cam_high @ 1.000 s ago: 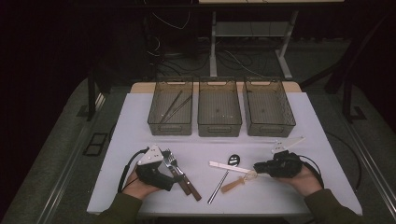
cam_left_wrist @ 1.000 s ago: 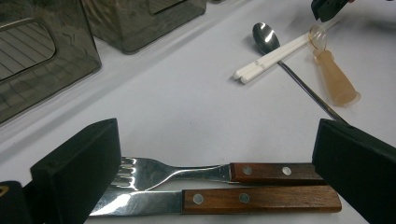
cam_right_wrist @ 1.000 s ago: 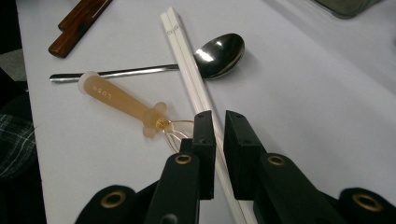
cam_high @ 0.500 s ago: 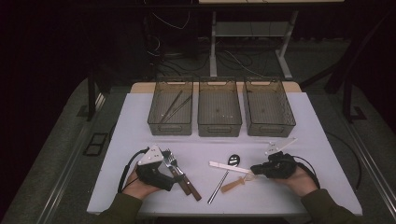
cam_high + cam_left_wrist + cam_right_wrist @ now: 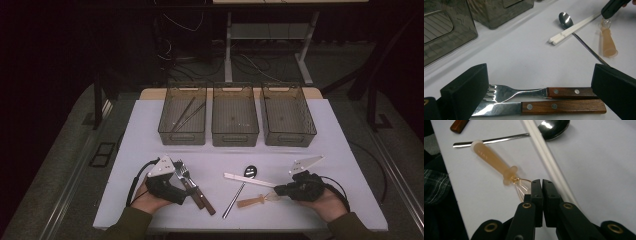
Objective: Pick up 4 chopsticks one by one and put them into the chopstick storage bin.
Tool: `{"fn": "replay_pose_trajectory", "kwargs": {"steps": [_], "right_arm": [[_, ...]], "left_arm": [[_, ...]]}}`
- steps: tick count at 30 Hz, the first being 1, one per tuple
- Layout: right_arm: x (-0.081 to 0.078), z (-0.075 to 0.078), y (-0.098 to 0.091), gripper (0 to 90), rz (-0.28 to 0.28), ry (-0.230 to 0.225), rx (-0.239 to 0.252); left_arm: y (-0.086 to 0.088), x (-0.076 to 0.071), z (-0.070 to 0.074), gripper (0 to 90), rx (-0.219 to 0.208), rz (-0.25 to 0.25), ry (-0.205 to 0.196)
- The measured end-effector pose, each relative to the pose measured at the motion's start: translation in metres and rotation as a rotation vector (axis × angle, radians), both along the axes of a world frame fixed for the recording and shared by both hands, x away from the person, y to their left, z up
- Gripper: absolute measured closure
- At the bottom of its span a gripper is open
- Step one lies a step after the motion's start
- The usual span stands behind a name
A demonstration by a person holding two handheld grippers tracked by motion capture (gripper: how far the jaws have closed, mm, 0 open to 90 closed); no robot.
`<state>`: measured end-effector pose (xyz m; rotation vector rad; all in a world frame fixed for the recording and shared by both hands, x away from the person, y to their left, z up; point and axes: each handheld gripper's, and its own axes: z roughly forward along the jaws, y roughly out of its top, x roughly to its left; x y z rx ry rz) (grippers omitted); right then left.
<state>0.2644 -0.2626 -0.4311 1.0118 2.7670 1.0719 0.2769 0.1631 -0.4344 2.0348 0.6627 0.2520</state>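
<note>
Right claw is pinched nearly flat on the thin wire loops of the small whisk; its jaws have just been closing, wires caught between them. In the high view the right claw sits at the whisk's wire end, with the handle pointing away toward the spoon's stem. Left claw stands wide open, its black block jaws straddling the fork and knife, touching neither as far as I can tell.

Step in hand, as I judge it: grasp made on the whisk, lift not yet begun. The whisk lies flat on the tabletop. Next move probably calls for a straight lift, then a carry to one of the bins. Thin springy wire may slip or bend, and the handle end is heavy, so it may droop.

Materials, taking the whisk as landmark:
- whisk: translucent amber plastic handle, flared collar, gold-toned wire, with small embossed lettering I can't read.
- just beside its wire end: white chopsticks, smooth, straight, paired side by side.
- crossing under the chopsticks, near the whisk handle tip: spoon, polished steel, slim long stem, oval bowl.
- well to the left of it: fork and knife, steel, with dark wood riveted handles, lying parallel and touching.
- far behind it: three smoky clear ribbed bins in a row; the left bin holds some long thin sticks, middle bin and right bin look near empty.

Tabletop is matte white and plain.
</note>
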Motion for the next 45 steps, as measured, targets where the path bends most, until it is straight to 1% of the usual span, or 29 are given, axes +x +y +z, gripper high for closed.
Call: {"fn": "replay_pose_trajectory", "kwargs": {"steps": [5, 7, 9, 10, 12, 15, 17, 19, 20, 24, 26, 28, 29, 30, 33, 37, 43, 45], "right_arm": [[-0.004, -0.001, -0.002, 86.3, 0.008, -0.003, 0.005], [-0.003, -0.002, -0.002, 83.1, 0.017, -0.011, 0.009], [-0.001, -0.001, -0.003, 79.7, 0.017, -0.021, 0.025], [-0.001, 0.000, -0.004, 78.4, 0.013, -0.028, 0.034], [0.002, 0.005, -0.005, 77.6, 0.012, -0.057, 0.070], [0.010, 0.010, -0.004, 77.9, 0.021, -0.087, 0.081], [0.017, 0.010, -0.001, 79.5, 0.034, -0.109, 0.076], [0.023, 0.010, 0.003, 80.5, 0.052, -0.117, 0.071], [0.026, 0.010, 0.005, 80.5, 0.063, -0.117, 0.063], [0.037, 0.006, 0.011, 81.5, 0.097, -0.119, 0.060], [0.041, 0.004, 0.014, 82.4, 0.113, -0.118, 0.048], [0.042, 0.001, 0.015, 83.6, 0.120, -0.109, 0.039], [0.042, 0.000, 0.016, 84.1, 0.127, -0.112, 0.026], [0.042, -0.001, 0.015, 85.2, 0.124, -0.117, 0.012], [0.042, -0.003, 0.013, 87.5, 0.112, -0.116, -0.005], [0.042, -0.008, 0.012, 88.8, 0.102, -0.100, -0.040], [0.042, -0.011, 0.010, 89.7, 0.101, -0.091, -0.060], [0.041, -0.011, 0.009, 89.7, 0.103, -0.087, -0.059]], "left_arm": [[-0.001, 0.000, -0.001, 0.1, 0.000, 0.001, -0.003], [-0.001, 0.000, 0.000, 0.1, 0.001, 0.000, -0.003], [0.000, 0.000, 0.000, 0.1, -0.001, 0.001, -0.001], [0.000, 0.000, -0.001, 0.1, 0.000, 0.000, -0.002], [-0.001, 0.000, -0.001, 0.1, 0.003, 0.001, 0.001], [-0.001, 0.000, -0.001, 0.0, 0.001, 0.003, 0.000], [-0.001, 0.000, -0.001, 0.1, -0.001, 0.005, 0.000], [0.000, 0.000, -0.001, 0.1, 0.004, 0.003, 0.002], [-0.001, 0.000, -0.001, 0.0, 0.001, 0.004, 0.001], [-0.001, 0.001, -0.002, 0.1, 0.004, -0.003, 0.001], [-0.001, 0.000, -0.001, 0.1, 0.002, -0.001, 0.001], [-0.001, 0.000, -0.001, 0.1, 0.001, -0.001, 0.001], [-0.001, 0.000, -0.002, 0.1, 0.001, -0.002, 0.001], [-0.001, 0.000, -0.002, 0.1, 0.001, -0.004, 0.001], [-0.001, 0.000, -0.001, 0.1, 0.006, -0.006, 0.003], [-0.001, 0.000, -0.001, 0.1, 0.006, -0.007, 0.002], [-0.001, 0.000, -0.002, 0.1, 0.004, -0.007, 0.001], [-0.001, 0.000, -0.002, 0.1, 0.004, -0.008, 0.002]]}}
